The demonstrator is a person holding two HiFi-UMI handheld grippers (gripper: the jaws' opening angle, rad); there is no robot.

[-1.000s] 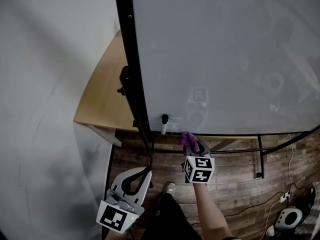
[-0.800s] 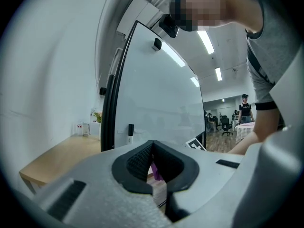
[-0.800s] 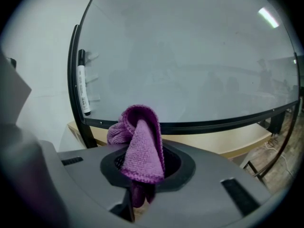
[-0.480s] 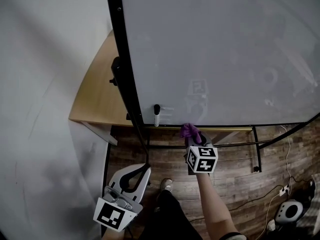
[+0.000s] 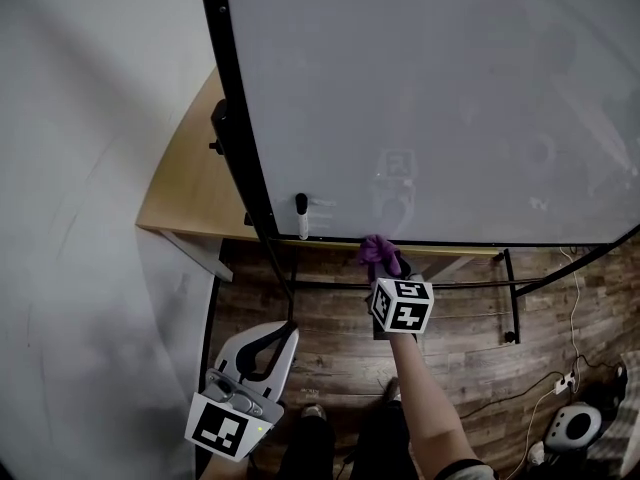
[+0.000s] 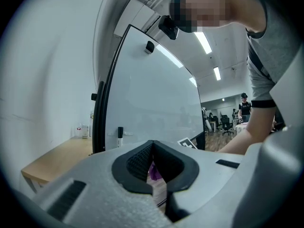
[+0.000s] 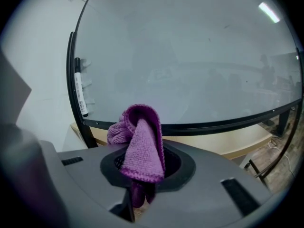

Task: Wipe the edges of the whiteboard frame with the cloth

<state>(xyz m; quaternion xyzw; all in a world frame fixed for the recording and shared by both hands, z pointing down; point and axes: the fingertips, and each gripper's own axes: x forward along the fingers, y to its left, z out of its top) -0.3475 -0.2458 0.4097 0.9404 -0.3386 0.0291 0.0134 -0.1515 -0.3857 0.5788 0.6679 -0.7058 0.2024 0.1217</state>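
Observation:
The whiteboard's black frame (image 5: 236, 118) runs down the left and along the bottom edge (image 5: 470, 243). A marker (image 5: 302, 216) sticks to the board near the lower left corner. My right gripper (image 5: 384, 268) is shut on a purple cloth (image 5: 376, 251), whose bunched top sits just under the bottom edge, right of the marker. The right gripper view shows the cloth (image 7: 140, 146) folded over between the jaws of the right gripper (image 7: 142, 167), with the frame (image 7: 213, 125) and marker (image 7: 79, 87) beyond. My left gripper (image 5: 289, 328) hangs low at the left, shut and holding nothing (image 6: 152, 147).
A wooden desk (image 5: 190, 193) stands behind the board's left side against a white wall (image 5: 90, 168). The board's stand bars (image 5: 450, 288) cross the plank floor. Cables and a round device (image 5: 572, 426) lie at the bottom right. People and chairs show far off (image 6: 243, 109).
My right gripper has carried the cloth to the right along the bottom edge, farther from the marker. The board sits higher and more to the left in view. The left gripper barely moved.

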